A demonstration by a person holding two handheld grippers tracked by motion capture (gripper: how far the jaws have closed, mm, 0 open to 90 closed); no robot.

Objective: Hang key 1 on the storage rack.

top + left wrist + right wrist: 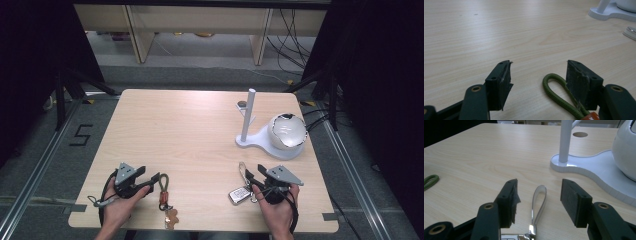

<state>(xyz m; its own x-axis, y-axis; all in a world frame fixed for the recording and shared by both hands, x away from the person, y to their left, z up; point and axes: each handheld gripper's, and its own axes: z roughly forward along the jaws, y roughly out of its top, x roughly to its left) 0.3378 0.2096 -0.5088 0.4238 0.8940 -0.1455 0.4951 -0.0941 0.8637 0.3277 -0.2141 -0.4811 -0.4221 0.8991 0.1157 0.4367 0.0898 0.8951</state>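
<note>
Between wide-open left hand-held gripper jaws | green cord loop | ungripped

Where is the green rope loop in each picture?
High view: the green rope loop lies near the table's front edge, beside the left gripper.
Left gripper view: low, by the right-hand jaw.
Right gripper view: at the far left edge.
Shared landmark: the white stand.

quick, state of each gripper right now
left gripper: open, green cord loop between its jaws, not pinched
right gripper: open, grey strap loop between its jaws, not pinched
</note>
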